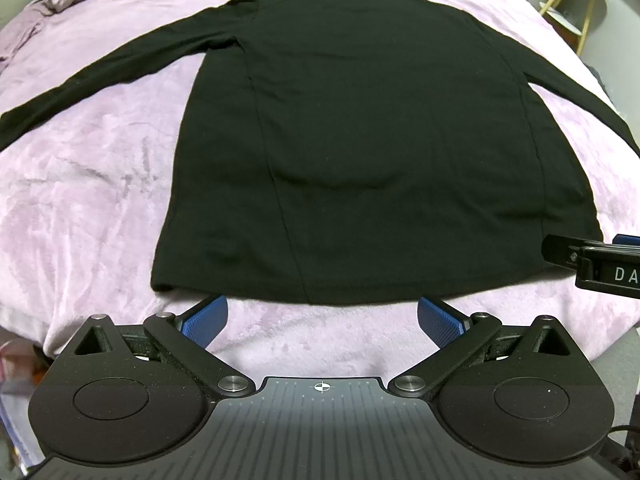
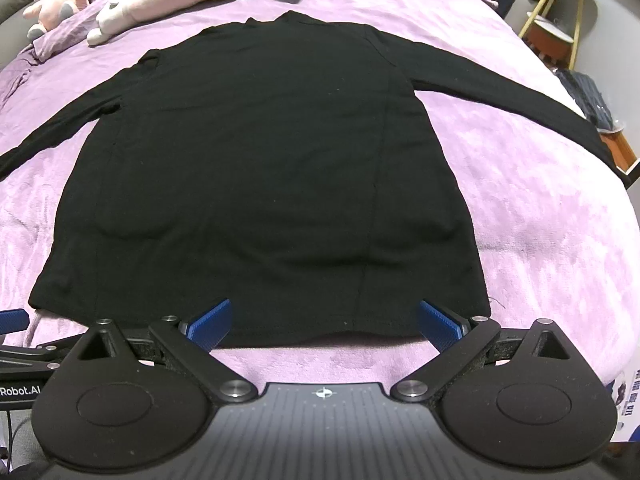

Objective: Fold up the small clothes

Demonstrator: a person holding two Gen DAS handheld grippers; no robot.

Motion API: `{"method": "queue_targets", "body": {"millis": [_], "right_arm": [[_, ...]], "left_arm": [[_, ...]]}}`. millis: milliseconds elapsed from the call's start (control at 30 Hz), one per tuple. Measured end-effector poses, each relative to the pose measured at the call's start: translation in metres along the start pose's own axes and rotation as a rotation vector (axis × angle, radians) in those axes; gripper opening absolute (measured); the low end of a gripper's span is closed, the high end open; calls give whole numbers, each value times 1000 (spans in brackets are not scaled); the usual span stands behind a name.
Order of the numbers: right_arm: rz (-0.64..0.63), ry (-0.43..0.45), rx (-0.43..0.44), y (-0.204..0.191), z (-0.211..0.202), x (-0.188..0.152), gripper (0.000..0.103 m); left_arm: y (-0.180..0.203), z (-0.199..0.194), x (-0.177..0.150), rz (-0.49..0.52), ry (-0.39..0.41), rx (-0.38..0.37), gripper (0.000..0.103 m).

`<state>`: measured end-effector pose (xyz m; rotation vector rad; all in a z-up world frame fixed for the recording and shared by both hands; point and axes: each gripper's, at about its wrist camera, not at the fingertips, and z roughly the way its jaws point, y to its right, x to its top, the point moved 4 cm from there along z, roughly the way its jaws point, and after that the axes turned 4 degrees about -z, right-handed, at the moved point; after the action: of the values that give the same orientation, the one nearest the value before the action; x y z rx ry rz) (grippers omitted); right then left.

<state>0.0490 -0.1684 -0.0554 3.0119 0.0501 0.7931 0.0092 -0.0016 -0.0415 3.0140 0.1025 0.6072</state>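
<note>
On the purple blanket (image 1: 100, 184), a black shirt (image 1: 360, 140) is lying flat, sleeves spread.
Left gripper (image 1: 322, 320) and right gripper (image 2: 324, 324) are both hanging wide open, empty, right by its hem.

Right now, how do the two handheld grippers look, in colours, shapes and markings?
Both match: the left gripper and right gripper have matte black linkage arms, round black discs, a ribbed grey base with a crosshair mark, and blue textured fingers. White lettering shows on their sides.

Both wrist cameras sit low and close at the black shirt (image 1: 360, 140) hem, 6 o'clock, facing 12 o'clock; both views share it.
</note>
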Motion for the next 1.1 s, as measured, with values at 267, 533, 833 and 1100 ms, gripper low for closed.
{"method": "queue_targets", "body": {"millis": [267,533,833,1100], "right_arm": [[0,-1,0,0,0,0,99],[1,-2,-1,0,0,0,99],[1,-3,-2,0,-1,-1,99],[0,-4,-2,1,-1,-2,99]], "left_arm": [[1,0,0,-2,-2,-2,103],[1,0,-2,-2,-4,-4,103],[1,1,-2,-3,-6,-5,103],[1,3,-2,-4,-10,-8,103]]}}
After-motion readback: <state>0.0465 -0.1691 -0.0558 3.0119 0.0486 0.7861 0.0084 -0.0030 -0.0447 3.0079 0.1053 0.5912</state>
